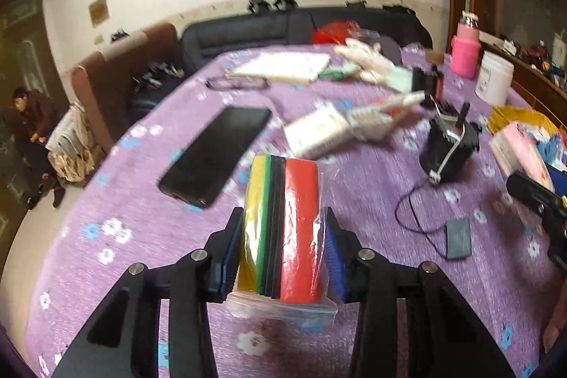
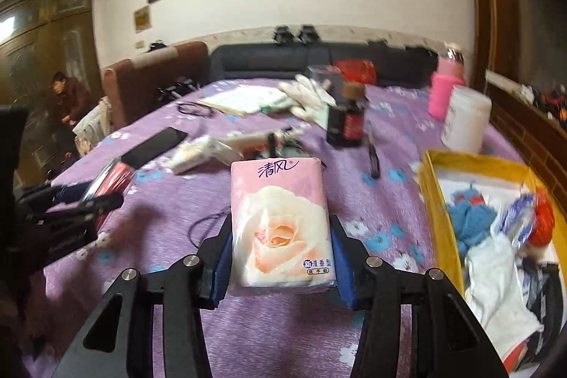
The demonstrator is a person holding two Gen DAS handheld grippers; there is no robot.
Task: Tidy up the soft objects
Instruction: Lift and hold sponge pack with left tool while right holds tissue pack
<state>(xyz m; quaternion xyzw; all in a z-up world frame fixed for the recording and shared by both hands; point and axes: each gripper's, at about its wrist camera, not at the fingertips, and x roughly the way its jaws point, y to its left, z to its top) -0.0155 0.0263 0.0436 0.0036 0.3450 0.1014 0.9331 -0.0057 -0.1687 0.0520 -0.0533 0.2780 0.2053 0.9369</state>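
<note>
The left gripper is clamping a clear bag of felt sheets, its jaws pressing on the two broad faces, yellow on one side and red on the other. The bag is standing on edge between the jaws, its long axis running straight out ahead of them, its far end poking well past the tips and its zip end hanging just behind. It is riding above the purple bench, clear of the phone lying ahead and to the left.

The right gripper is holding a pink tissue pack the same way: jaws part-closed on its two narrow sides, rose face up, long axis pointing away from the jaws, the top half standing out beyond the tips.

The yellow box, already holding cloths, is lying to the right of the right jaws and just beside them. So the tissue pack is the nearer load by my reckoning; the felt bag is sitting well off on the far side and would have to cross over.
</note>
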